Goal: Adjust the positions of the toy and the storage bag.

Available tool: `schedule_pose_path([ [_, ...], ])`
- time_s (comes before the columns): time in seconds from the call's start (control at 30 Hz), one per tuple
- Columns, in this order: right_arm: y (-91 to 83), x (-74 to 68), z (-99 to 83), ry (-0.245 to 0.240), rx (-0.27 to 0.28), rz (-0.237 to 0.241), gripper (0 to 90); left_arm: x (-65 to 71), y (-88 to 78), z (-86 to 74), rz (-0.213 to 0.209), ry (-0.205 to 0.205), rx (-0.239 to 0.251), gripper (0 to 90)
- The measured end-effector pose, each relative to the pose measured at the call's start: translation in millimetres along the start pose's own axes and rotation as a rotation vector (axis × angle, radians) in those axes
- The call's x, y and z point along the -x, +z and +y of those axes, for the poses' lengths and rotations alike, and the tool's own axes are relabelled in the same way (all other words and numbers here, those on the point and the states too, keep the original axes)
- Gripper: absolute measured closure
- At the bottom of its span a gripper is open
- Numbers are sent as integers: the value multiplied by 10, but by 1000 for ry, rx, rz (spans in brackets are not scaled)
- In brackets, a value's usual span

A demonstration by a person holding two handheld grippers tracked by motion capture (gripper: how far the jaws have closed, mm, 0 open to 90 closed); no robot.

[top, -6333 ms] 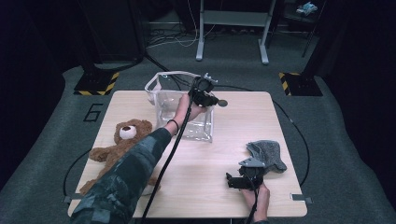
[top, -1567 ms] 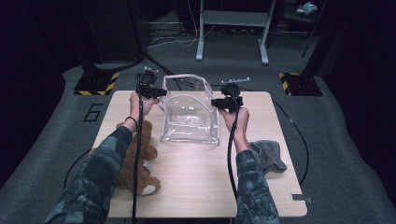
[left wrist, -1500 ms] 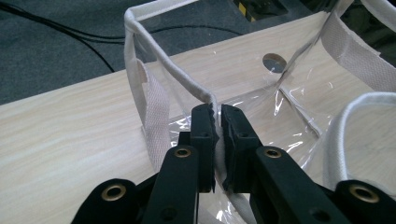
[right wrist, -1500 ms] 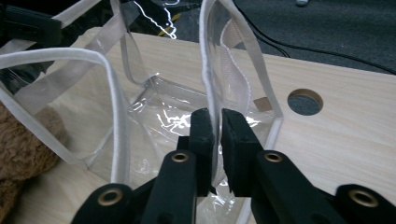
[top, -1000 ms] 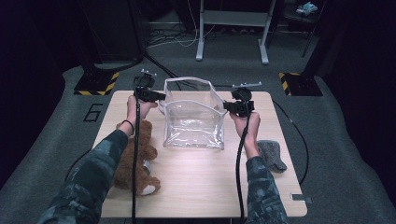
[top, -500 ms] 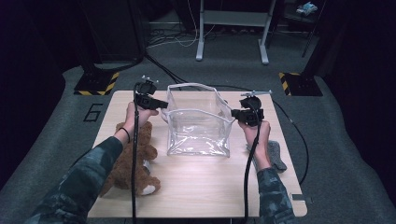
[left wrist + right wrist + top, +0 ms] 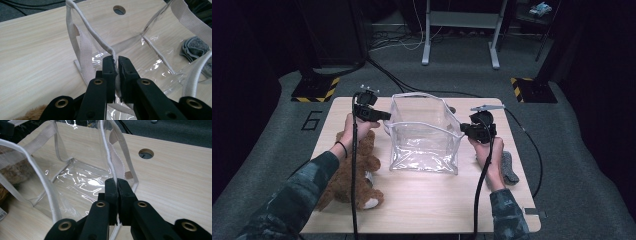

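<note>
A clear plastic bag (image 7: 424,135) with white trim stands open and upright in the middle of the wooden table (image 7: 427,200). My left gripper (image 7: 384,116) is shut on the bag's left rim; its jaws pinch the white edging of the bag (image 7: 100,42) in the left gripper view (image 7: 116,61). My right gripper (image 7: 463,128) is shut on the right rim, the jaws clamped on the trim of the bag (image 7: 75,177) in the right gripper view (image 7: 117,182). A brown teddy bear (image 7: 352,170) lies at the left, under my left forearm.
A grey cloth (image 7: 509,167) lies on the table by my right wrist, also seen through the bag wall (image 7: 193,47). The tabletop has a round hole (image 7: 146,153) beyond the bag. Cables trail off both table sides onto dark carpet with stand legs behind.
Both grippers, still clamped on the rims, have carried the bag to the right across the table. The bag now stands squarer, its mouth held wide.
</note>
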State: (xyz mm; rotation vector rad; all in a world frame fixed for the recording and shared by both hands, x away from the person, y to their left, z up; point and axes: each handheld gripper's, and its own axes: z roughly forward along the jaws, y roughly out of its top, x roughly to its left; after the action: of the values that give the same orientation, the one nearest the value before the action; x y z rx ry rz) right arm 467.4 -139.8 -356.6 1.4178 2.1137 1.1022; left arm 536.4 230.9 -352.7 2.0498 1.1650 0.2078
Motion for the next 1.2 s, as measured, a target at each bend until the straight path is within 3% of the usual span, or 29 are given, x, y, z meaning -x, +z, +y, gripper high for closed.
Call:
schedule_pose_path([
  [0.17,-24,52,-26,5,0,-1,878,-7,-35,-41,-16,-20,7,840],
  [0.57,-80,-12,-77,-4,4,7,871,46,-51,-83,-11,1,0,814],
  [0.7,-100,-36,-86,1,37,11,732,23,-95,-89,-14,-9,10,606],
  [0.83,-187,-33,-108,8,64,13,542,-8,-187,-106,27,-9,35,396],
  [1.03,-343,11,-193,28,107,13,299,-108,-333,-168,64,-19,69,223],
  [1.2,-484,87,-321,35,126,11,196,-178,-457,-259,101,-59,95,145],
])
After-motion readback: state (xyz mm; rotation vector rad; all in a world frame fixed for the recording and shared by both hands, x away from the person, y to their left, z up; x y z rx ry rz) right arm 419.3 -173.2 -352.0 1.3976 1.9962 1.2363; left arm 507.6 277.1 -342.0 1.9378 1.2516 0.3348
